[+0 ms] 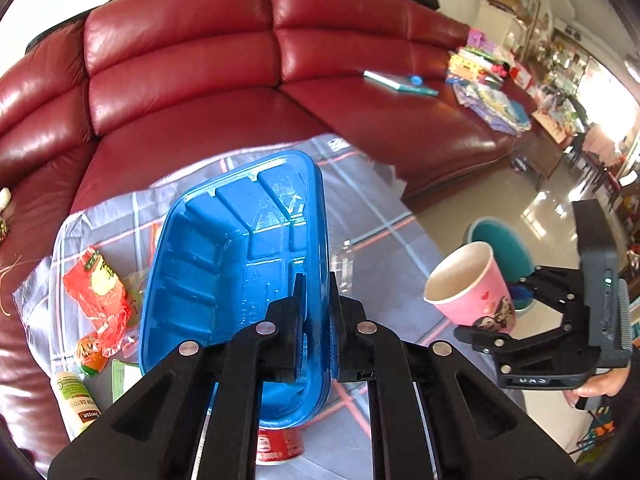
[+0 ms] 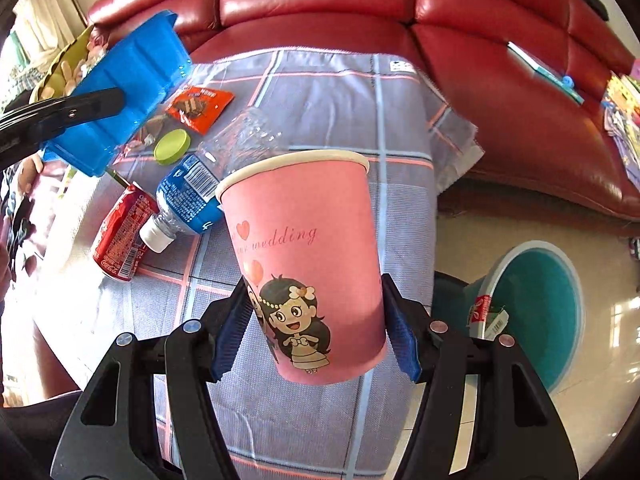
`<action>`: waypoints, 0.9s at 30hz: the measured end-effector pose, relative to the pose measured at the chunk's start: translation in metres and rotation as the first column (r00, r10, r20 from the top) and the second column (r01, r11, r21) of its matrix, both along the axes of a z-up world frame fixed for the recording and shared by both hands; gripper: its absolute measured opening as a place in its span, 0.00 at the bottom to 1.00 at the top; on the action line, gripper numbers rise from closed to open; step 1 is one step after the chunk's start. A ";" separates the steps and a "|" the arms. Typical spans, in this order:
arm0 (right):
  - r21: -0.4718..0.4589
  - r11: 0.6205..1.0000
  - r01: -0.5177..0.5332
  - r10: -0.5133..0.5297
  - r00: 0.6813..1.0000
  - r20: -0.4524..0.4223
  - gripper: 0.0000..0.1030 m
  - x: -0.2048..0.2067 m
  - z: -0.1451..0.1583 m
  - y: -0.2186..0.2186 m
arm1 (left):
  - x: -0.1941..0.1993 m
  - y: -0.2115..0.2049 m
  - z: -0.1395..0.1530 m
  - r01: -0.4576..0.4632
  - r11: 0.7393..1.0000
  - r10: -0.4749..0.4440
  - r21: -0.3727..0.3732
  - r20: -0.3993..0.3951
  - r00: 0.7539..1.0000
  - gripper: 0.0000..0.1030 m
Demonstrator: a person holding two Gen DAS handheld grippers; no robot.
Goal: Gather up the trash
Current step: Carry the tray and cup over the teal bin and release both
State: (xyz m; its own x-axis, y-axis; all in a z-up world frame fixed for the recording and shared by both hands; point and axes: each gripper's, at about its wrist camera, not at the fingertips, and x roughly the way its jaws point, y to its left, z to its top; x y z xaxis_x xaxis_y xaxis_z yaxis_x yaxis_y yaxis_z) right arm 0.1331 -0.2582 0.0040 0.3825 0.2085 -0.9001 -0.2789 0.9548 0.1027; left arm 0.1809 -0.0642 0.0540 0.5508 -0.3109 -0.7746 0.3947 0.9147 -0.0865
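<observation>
The left gripper (image 1: 316,320) pinches one wall of a blue tray (image 1: 236,256), held tilted in the air above the cloth (image 2: 320,100)-covered table. The right gripper (image 2: 316,328) clamps the lower body of a pink cup (image 2: 304,264), mouth up and leaning, lifted off the cloth near its edge beside the teal bin (image 2: 536,312). The bin stands on the floor just past that edge and already holds a wrapper.

The step in hand looks like carrying both pieces to the bin. To do it well, the cup should go over the bin's opening before the fingers spread, since a light cup can bounce off the rim. The tray, gripped on a thin wall, may swing, so it should travel slowly. A can (image 2: 120,236), a bottle (image 2: 192,196), a green lid (image 2: 173,146) and snack packets (image 2: 198,108) are left near the cloth's far edge.
</observation>
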 end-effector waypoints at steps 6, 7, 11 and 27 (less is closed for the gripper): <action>0.017 0.997 0.075 -0.075 0.997 0.031 0.58 -0.010 0.012 -0.031 | -0.014 -0.025 0.013 0.060 0.998 -0.059 -0.022 0.012 0.998 0.09; 0.020 0.996 0.087 -0.088 0.996 0.036 0.58 -0.010 0.014 -0.037 | -0.015 -0.031 0.013 0.070 0.997 -0.069 -0.023 0.012 0.998 0.09; 0.031 0.989 0.143 -0.145 0.988 0.054 0.58 -0.016 0.021 -0.064 | -0.019 -0.057 0.012 0.114 0.993 -0.114 -0.028 0.004 0.993 0.09; 0.056 0.922 0.384 -0.387 0.918 0.082 0.58 -0.045 0.025 -0.202 | -0.023 -0.174 -0.010 0.311 0.949 -0.313 -0.041 -0.060 0.948 0.09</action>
